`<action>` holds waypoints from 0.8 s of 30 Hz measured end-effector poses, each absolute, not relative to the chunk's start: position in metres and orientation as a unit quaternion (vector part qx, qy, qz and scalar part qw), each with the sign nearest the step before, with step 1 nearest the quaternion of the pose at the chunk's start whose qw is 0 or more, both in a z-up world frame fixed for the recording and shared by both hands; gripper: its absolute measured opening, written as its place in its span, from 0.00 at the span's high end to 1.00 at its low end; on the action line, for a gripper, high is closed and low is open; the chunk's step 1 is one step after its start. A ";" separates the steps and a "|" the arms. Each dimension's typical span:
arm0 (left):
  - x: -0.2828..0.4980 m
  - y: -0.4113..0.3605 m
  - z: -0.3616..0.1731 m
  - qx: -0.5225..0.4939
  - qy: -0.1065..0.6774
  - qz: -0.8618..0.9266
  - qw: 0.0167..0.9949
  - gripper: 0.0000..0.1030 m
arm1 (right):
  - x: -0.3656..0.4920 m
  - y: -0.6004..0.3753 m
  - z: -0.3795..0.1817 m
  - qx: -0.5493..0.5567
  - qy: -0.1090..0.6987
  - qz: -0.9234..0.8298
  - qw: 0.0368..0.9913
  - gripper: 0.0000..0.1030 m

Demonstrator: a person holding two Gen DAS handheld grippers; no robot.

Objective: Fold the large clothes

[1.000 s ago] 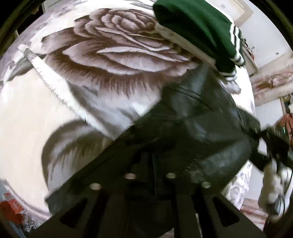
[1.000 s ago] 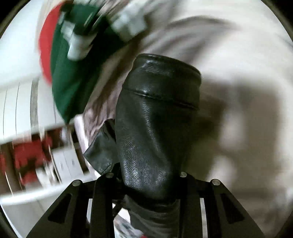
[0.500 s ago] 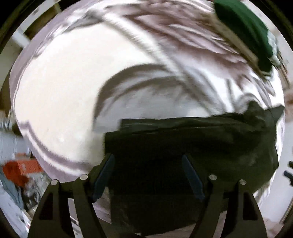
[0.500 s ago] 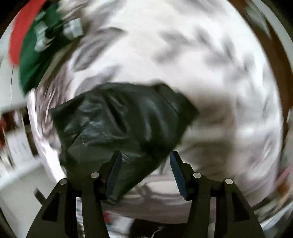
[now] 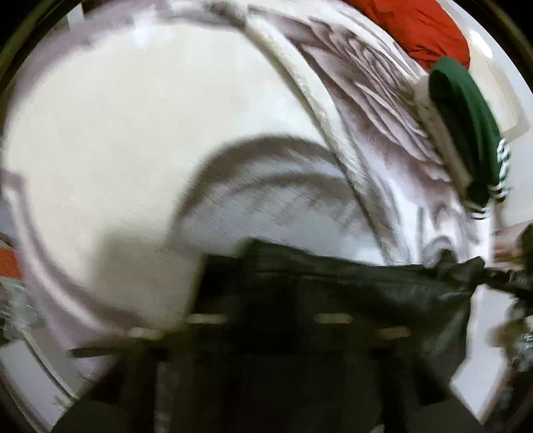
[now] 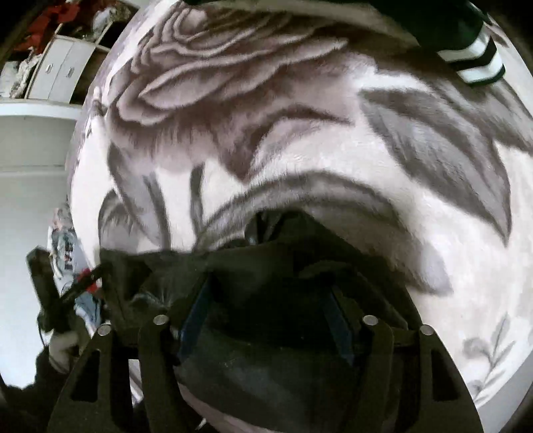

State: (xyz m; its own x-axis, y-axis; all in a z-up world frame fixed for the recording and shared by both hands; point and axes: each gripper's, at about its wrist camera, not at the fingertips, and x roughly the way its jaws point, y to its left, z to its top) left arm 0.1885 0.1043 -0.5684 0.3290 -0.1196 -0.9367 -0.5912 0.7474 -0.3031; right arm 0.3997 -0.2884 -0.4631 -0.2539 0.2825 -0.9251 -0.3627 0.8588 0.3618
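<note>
A black leather jacket (image 5: 366,289) lies on the rose-patterned blanket (image 5: 100,133) of a bed. The left wrist view is blurred. My left gripper (image 5: 269,299) points steeply down at the jacket's near edge, its jaws closing on the dark leather, which rises taut from between them. In the right wrist view the jacket (image 6: 266,263) bunches up between the blue pads of my right gripper (image 6: 268,299). Those jaws are closing but the pads (image 6: 195,313) still stand apart from the leather. The left gripper (image 6: 50,283) shows at the jacket's far left end.
A folded green sweater (image 5: 466,133) with white-striped cuffs (image 6: 476,63) lies at the blanket's far side, next to an orange-red garment (image 5: 416,26). White cabinets (image 6: 60,70) stand beyond the bed's left edge. A gloved hand (image 6: 63,346) holds the left gripper.
Both grippers let go of the lifted jacket, which now lies on the blanket. They have shifted along it and the right one has rolled. The left jaws have narrowed on the leather again.
</note>
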 end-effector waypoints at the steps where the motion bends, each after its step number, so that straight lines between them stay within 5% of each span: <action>1: 0.185 0.106 -0.566 -0.326 0.549 0.158 0.753 0.91 | 0.401 -0.290 -0.462 -0.016 0.747 0.253 0.615 0.74; 3: 0.177 0.109 -0.563 -0.340 0.539 0.166 0.752 0.91 | 0.403 -0.300 -0.454 0.028 0.741 0.231 0.630 0.90; 5: 0.172 0.110 -0.565 -0.337 0.541 0.167 0.752 0.91 | 0.404 -0.313 -0.444 0.065 0.733 0.206 0.645 0.93; 14: 0.178 0.111 -0.586 -0.335 0.561 0.158 0.741 0.90 | 0.409 -0.316 -0.494 0.092 0.753 0.110 0.643 0.95; 19: 0.176 0.108 -0.555 -0.304 0.590 0.191 0.724 0.82 | 0.409 -0.304 -0.468 0.039 0.764 0.138 0.630 0.82; 21: 0.175 0.100 -0.539 -0.276 0.596 0.204 0.726 0.77 | 0.399 -0.304 -0.433 -0.001 0.744 0.149 0.652 0.57; 23: 0.174 0.090 -0.526 -0.254 0.597 0.214 0.730 0.64 | 0.383 -0.303 -0.402 -0.008 0.729 0.169 0.663 0.49; 24: 0.173 0.082 -0.520 -0.242 0.595 0.219 0.734 0.42 | 0.372 -0.300 -0.391 -0.003 0.730 0.185 0.658 0.49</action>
State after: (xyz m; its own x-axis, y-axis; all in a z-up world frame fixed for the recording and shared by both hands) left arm 0.1733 0.0821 -0.5197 0.1949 0.0328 -0.9803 -0.6102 0.7865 -0.0950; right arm 0.3722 -0.3002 -0.3912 -0.1339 0.2379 -0.9620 -0.2481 0.9318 0.2650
